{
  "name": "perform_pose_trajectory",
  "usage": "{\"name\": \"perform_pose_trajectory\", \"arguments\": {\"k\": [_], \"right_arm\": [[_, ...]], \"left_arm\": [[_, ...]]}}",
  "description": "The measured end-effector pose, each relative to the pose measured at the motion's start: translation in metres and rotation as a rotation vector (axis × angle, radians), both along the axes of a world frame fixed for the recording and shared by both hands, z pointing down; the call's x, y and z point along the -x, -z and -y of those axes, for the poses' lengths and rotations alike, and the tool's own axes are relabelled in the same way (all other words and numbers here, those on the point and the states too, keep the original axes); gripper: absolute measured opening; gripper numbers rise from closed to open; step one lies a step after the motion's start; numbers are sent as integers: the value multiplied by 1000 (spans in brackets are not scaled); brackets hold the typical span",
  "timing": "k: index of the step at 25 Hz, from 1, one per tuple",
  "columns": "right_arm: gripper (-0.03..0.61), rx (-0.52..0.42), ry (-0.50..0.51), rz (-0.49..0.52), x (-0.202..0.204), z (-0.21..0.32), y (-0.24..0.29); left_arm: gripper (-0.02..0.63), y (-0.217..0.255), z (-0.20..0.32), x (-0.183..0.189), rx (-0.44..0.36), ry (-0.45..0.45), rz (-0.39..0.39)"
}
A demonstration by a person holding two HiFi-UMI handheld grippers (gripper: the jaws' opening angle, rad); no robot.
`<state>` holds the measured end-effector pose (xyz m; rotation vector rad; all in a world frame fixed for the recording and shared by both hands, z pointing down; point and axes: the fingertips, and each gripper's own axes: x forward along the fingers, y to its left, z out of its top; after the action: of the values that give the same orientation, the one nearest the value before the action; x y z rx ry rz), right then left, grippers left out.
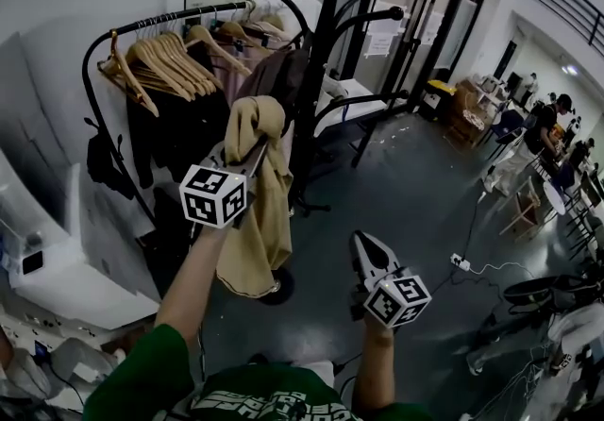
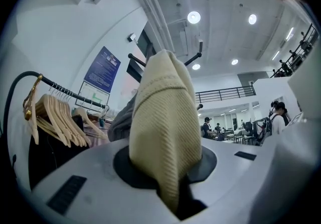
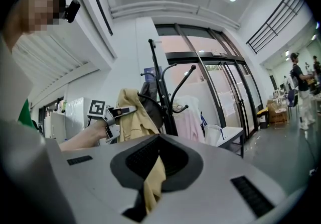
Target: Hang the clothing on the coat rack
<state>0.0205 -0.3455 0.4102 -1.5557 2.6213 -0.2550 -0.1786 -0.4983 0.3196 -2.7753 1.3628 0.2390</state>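
Polished grey floor (image 1: 415, 193) is stretching away under a black metal coat rack (image 1: 316, 79) with curved arms, and a rail of pale wooden hangers (image 1: 170, 56) is standing beside it. The left tongs (image 1: 253, 159) are clamping a fold of the tan, ribbed-weave garment (image 1: 260, 211), which is hanging limp right against the rack; whether it is catching a hook I cannot tell. The right tongs (image 1: 363, 247), lower and apart, are pinching a thin strip of like-coloured cloth. Hanging is looking nearly done, with seating the garment and letting go remaining.
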Motion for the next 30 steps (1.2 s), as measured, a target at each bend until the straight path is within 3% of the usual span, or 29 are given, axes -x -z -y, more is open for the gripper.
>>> {"name": "perform_pose_trajectory", "arguments": {"k": [12, 18, 30], "right_arm": [[8, 18, 32, -18, 14, -18, -7], [8, 24, 45, -28, 13, -27, -8], [8, 41, 62, -12, 4, -28, -21]], "left_arm": [[92, -5, -11, 4, -53, 5, 43], [176, -7, -26, 11, -91, 53, 73], [181, -21, -79, 40, -129, 154, 105]]}}
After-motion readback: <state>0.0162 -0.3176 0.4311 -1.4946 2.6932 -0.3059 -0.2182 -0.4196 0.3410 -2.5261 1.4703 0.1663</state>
